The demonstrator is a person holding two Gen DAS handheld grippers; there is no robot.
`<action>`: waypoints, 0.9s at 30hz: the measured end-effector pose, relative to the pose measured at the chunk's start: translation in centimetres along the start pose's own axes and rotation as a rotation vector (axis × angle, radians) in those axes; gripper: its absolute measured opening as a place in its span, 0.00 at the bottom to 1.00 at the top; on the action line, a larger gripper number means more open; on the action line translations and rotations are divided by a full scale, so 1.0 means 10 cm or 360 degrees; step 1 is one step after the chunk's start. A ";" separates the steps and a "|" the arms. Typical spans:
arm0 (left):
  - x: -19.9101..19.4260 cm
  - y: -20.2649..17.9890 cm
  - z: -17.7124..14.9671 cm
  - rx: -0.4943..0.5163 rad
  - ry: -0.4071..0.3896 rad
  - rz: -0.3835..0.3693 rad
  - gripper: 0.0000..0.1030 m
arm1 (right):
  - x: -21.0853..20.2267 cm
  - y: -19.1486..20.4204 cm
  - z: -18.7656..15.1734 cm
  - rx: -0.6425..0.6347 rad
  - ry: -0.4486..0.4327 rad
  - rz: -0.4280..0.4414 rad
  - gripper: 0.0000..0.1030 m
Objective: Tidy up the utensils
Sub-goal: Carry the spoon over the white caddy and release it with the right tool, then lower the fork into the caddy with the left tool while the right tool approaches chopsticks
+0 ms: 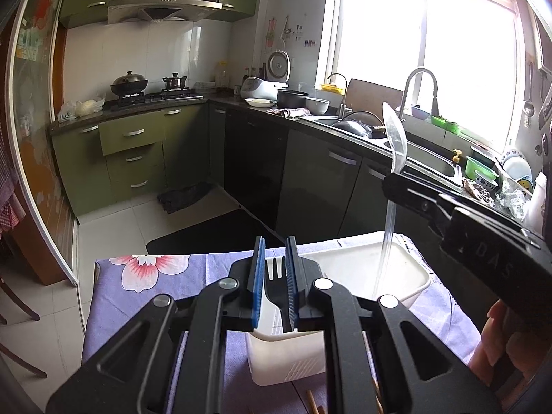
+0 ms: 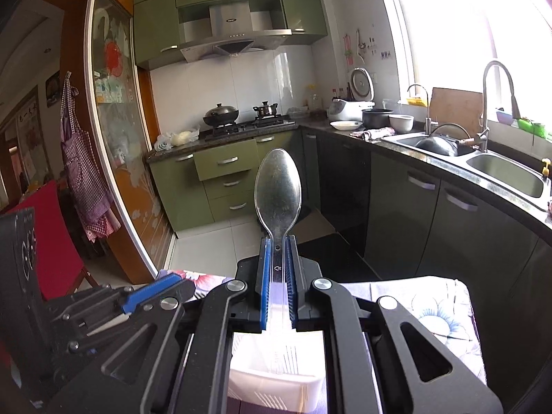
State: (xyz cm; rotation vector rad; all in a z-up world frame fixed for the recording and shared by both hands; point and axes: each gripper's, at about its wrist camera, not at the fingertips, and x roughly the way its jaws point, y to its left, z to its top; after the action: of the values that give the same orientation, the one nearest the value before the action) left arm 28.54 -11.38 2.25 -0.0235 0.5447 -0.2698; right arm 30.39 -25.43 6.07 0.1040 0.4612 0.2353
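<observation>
My left gripper is shut on a black plastic fork, tines up, its handle going down into a white utensil holder on the floral tablecloth. My right gripper is shut on the handle of a clear plastic spoon, bowl up. In the left wrist view the right gripper holds the clear spoon upright, its handle reaching down over a white tray. In the right wrist view a white holder sits under the gripper, and the left gripper's blue finger shows at the lower left.
The table has a purple floral cloth. Wooden chopsticks lie at its near edge. Beyond are a kitchen counter with a sink, a faucet, a stove with pots and green cabinets. A red chair stands left.
</observation>
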 end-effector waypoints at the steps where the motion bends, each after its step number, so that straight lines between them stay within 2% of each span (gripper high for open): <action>1: -0.01 -0.01 0.00 0.0006 0.0003 -0.0003 0.11 | -0.01 -0.01 -0.04 0.0003 0.0004 0.0005 0.09; 5: -0.04 -0.04 -0.03 0.0015 0.0003 -0.0005 0.11 | -0.08 -0.02 -0.16 -0.0018 0.0018 0.0009 0.10; 8: -0.07 -0.06 -0.06 0.0031 0.0007 0.0000 0.11 | -0.16 -0.01 -0.23 -0.0040 0.0019 0.0011 0.15; 16: -0.12 -0.10 -0.18 0.0048 0.0037 0.0006 0.11 | -0.45 -0.05 -0.36 -0.0021 0.0004 0.0021 0.17; 19: -0.14 -0.12 -0.20 0.0062 0.0043 0.0009 0.12 | -0.59 -0.09 -0.47 -0.0019 0.0052 0.0032 0.17; 22: -0.15 -0.13 -0.22 0.0069 0.0044 0.0012 0.12 | -0.62 -0.11 -0.73 -0.0045 0.0246 0.0047 0.17; 25: -0.16 -0.14 -0.26 0.0072 0.0049 0.0006 0.11 | -0.48 -0.10 -1.15 -0.0117 0.0546 0.0036 0.17; 27: -0.18 -0.16 -0.28 0.0079 0.0046 0.0006 0.12 | -0.43 -0.07 -1.42 -0.0146 0.0667 0.0026 0.17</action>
State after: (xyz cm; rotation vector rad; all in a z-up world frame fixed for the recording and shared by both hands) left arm 25.24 -12.37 0.93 0.0294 0.5667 -0.2799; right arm 20.39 -26.53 -4.83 -0.0336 0.8651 0.2951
